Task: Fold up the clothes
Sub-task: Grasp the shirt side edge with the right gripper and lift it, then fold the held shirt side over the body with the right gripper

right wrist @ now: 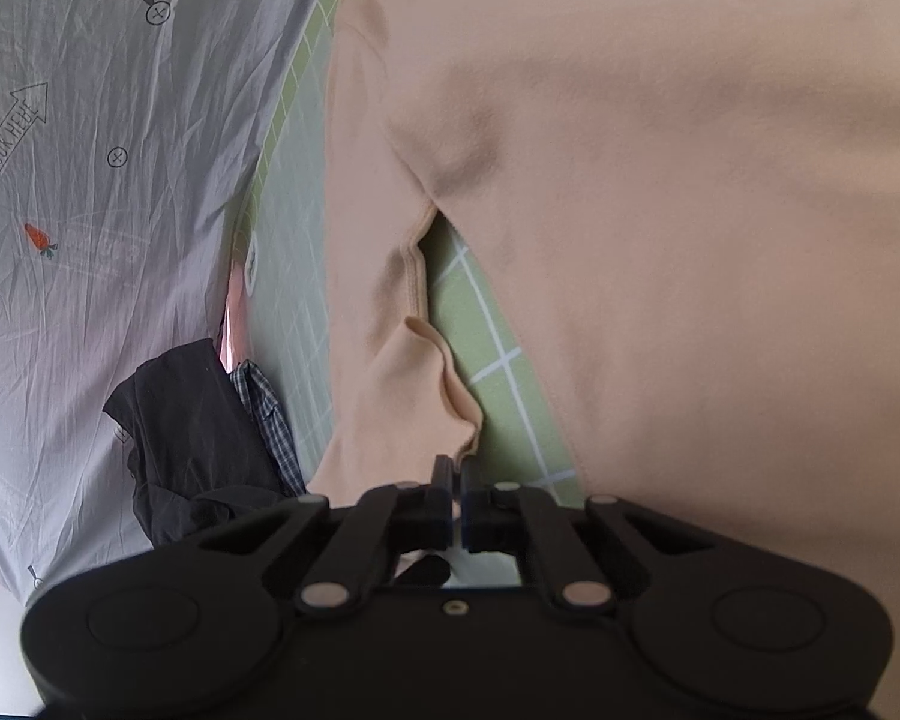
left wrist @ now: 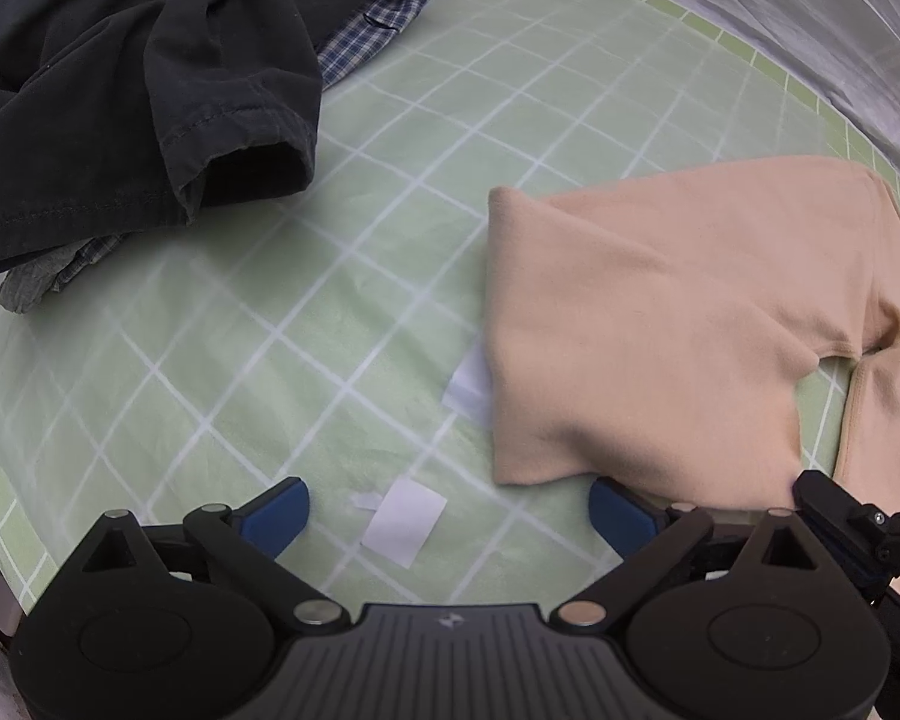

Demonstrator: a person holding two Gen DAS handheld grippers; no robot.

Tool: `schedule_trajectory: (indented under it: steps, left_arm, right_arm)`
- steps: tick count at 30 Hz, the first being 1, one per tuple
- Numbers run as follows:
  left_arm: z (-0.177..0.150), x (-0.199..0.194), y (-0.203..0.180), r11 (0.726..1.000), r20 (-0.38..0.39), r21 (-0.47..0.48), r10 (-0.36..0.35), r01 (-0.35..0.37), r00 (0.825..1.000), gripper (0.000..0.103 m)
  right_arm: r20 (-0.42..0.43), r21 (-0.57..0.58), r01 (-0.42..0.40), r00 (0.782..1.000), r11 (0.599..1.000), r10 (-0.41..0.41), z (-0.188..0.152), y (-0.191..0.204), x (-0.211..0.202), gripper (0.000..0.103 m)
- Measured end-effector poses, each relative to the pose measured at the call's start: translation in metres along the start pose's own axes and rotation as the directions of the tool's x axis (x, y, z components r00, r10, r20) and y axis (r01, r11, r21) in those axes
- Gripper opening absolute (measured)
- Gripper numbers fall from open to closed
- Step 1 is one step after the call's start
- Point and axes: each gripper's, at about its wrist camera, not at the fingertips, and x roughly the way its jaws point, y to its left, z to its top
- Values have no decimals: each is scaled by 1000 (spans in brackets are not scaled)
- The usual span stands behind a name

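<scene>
A peach shirt (left wrist: 660, 330) lies partly folded on the green grid mat (left wrist: 306, 312), on the right half of the left wrist view. My left gripper (left wrist: 450, 513) is open low over the mat, nothing between its blue pads (left wrist: 276, 510). Its right pad sits right at the shirt's near edge. In the right wrist view the peach shirt (right wrist: 660, 210) fills most of the picture. My right gripper (right wrist: 456, 480) is shut, with a wavy hem of the shirt running into its fingertips. The right gripper (left wrist: 834, 510) also shows at the shirt's near right edge.
A heap of black clothing (left wrist: 138, 78) with a plaid shirt (left wrist: 384, 18) under it lies at the mat's far left. White paper labels (left wrist: 405, 522) lie on the mat. A crumpled grey sheet (right wrist: 102, 150) with carrot prints surrounds the mat.
</scene>
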Motion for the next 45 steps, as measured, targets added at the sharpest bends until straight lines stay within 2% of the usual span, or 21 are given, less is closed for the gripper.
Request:
schedule_trajectory:
  steps: [7, 14, 17, 21, 23, 24, 25, 26, 27, 29, 33, 36, 40, 43, 45]
  left_arm:
    - [-8, -28, -27, 997, 66, 71, -24, 20, 998, 98]
    - [-35, -60, -76, 992, 114, 118, -52, 38, 992, 98]
    - [-53, -69, -102, 989, 120, 142, -67, 50, 990, 98]
    - [-75, -72, -136, 981, 107, 182, -80, 59, 991, 98]
    - [-84, -70, -150, 979, 92, 194, -83, 64, 992, 98]
    - [-88, -68, -154, 979, 84, 193, -79, 62, 993, 98]
    - [-91, -66, -158, 980, 76, 192, -76, 60, 994, 98]
    - [-94, -64, -161, 981, 69, 184, -67, 53, 995, 98]
    - [-96, -62, -161, 984, 60, 171, -58, 47, 996, 98]
    - [-99, -59, -157, 991, 43, 130, -38, 32, 998, 98]
    - [-94, -56, -140, 998, 22, 56, -9, 8, 1000, 98]
    - [-88, -50, -128, 1000, -3, 19, 11, -11, 1000, 99]
    - [-83, -43, -120, 1000, -28, 13, 10, -10, 1000, 99]
    - [-81, -38, -120, 999, -42, 29, 14, -13, 999, 99]
    - [-81, -34, -121, 999, -56, 38, 16, -14, 998, 99]
  right_arm:
    - [93, 14, -115, 989, 993, 114, 9, 0, -45, 2]
    - [185, 7, -175, 968, 985, 171, 32, -16, -123, 2]
    - [230, -33, -152, 961, 988, 155, 47, -24, -163, 2]
    - [324, -105, -58, 942, 993, 90, 72, -41, -221, 3]
    - [373, -159, 74, 928, 984, -9, 86, -52, -242, 10]
    - [380, -172, 132, 923, 976, -58, 91, -56, -248, 26]
    - [382, -168, 168, 919, 971, -93, 96, -63, -251, 64]
    - [383, -163, 202, 915, 966, -127, 102, -71, -255, 86]
    - [390, -162, 179, 915, 970, -104, 104, -77, -257, 101]
    - [393, -161, 104, 919, 981, -33, 109, -88, -259, 103]
    - [313, -116, -77, 943, 990, 110, 119, -86, -230, 103]
    - [247, -4, -202, 949, 979, 197, 122, -91, -196, 103]
    - [177, 115, -218, 965, 969, 196, 111, -103, -163, 103]
    - [143, 79, -224, 967, 971, 211, 103, -96, -151, 103]
    - [126, 112, -233, 968, 966, 219, 101, -94, -142, 103]
